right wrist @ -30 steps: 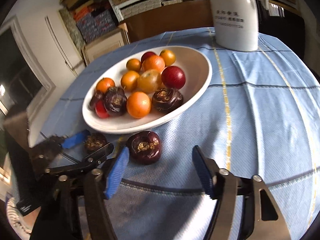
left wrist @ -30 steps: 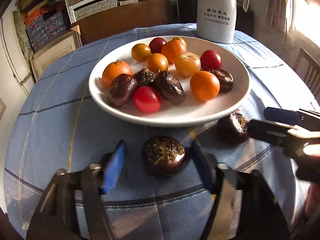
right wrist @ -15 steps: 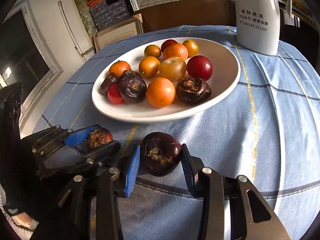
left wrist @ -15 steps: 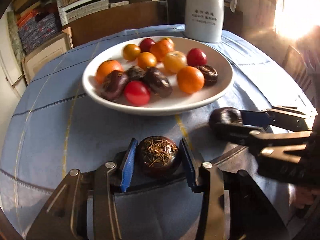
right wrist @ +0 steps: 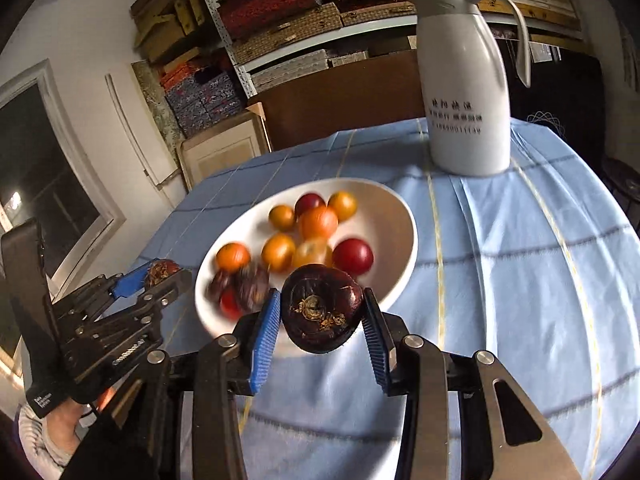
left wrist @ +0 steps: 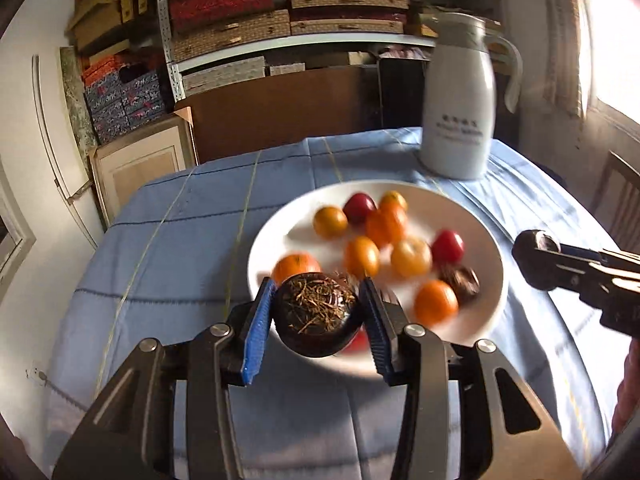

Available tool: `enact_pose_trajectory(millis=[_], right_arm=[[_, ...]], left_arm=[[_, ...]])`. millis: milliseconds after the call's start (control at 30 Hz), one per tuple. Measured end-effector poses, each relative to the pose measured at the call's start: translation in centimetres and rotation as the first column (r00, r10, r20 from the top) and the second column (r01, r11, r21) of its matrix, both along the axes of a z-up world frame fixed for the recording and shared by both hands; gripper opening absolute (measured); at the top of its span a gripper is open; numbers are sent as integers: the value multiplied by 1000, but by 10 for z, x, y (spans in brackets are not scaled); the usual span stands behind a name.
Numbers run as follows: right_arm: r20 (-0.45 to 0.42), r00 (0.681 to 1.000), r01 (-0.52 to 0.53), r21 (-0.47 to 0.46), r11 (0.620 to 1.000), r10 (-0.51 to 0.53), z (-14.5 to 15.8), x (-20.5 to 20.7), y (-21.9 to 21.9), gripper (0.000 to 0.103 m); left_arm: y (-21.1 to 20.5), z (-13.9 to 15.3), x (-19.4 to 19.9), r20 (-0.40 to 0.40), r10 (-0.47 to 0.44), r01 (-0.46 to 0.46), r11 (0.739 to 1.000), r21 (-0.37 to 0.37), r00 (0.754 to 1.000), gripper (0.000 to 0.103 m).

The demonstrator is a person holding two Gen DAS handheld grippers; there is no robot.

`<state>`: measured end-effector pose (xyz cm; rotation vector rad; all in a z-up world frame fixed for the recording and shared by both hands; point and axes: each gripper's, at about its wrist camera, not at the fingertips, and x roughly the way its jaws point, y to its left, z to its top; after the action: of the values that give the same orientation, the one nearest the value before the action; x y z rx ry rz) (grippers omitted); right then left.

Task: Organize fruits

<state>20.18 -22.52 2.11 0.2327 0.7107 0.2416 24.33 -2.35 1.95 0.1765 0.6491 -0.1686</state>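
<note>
My left gripper (left wrist: 316,314) is shut on a dark brown water chestnut (left wrist: 316,316) with dry fibres on top, held in the air over the near rim of the white plate (left wrist: 276,236). My right gripper (right wrist: 320,314) is shut on a second dark chestnut (right wrist: 322,308), also lifted before the plate (right wrist: 400,240). The plate holds several oranges (left wrist: 435,302), red fruits (left wrist: 448,246) and dark chestnuts (left wrist: 460,280), blurred by motion. In the left wrist view the right gripper (left wrist: 536,254) shows at the right edge; in the right wrist view the left gripper (right wrist: 160,274) shows at the left.
A tall white thermos jug (left wrist: 456,96) stands at the back of the round table with its blue checked cloth (right wrist: 520,260). Shelves of stacked boxes (left wrist: 224,4) and a cardboard sheet (left wrist: 280,112) lie behind. A wooden chair (left wrist: 622,196) stands at the right.
Both grippers closed on the chestnuts that lay on the cloth in front of the plate, then lifted them off the table; the plate now sits lower and farther in both views.
</note>
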Motion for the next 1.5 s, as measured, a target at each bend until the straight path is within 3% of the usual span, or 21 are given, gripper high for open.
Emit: enact_pose_trajectory(millis=[133, 300, 367, 433, 467, 667, 933, 1100, 1267, 1500], right_arm=[[-3, 1000, -5, -52, 999, 5, -1, 32, 13, 41], [-33, 999, -8, -124, 992, 4, -25, 63, 27, 42], [-25, 1000, -4, -153, 988, 0, -31, 62, 29, 42], [12, 1000, 13, -156, 988, -12, -27, 57, 29, 57], [38, 999, 19, -160, 987, -13, -23, 51, 30, 61], [122, 993, 26, -214, 976, 1, -8, 21, 35, 71], [177, 981, 112, -197, 974, -77, -1, -31, 17, 99], [154, 984, 128, -243, 961, -92, -8, -49, 15, 99], [98, 994, 79, -250, 965, -56, -20, -51, 21, 99], [49, 998, 48, -223, 974, -38, -28, -49, 23, 99]], left_arm=[[-2, -11, 35, -17, 22, -22, 1000, 3, 1000, 42], [0, -36, 60, -55, 38, -37, 999, 19, 998, 46], [0, -38, 57, -33, 46, -45, 999, 31, 998, 70], [-1, -35, 50, 6, 52, -52, 998, 42, 999, 87], [-3, -32, 46, 20, 49, -50, 998, 50, 999, 91], [-16, -17, 12, 104, 17, -26, 996, 89, 994, 97], [-18, -4, -40, 171, 26, -46, 993, 112, 985, 98], [1, -8, -56, 119, 116, -126, 989, 80, 986, 98], [22, -9, -60, 61, 144, -144, 990, -7, 988, 98], [20, -5, -64, 80, 153, -155, 988, 10, 985, 98]])
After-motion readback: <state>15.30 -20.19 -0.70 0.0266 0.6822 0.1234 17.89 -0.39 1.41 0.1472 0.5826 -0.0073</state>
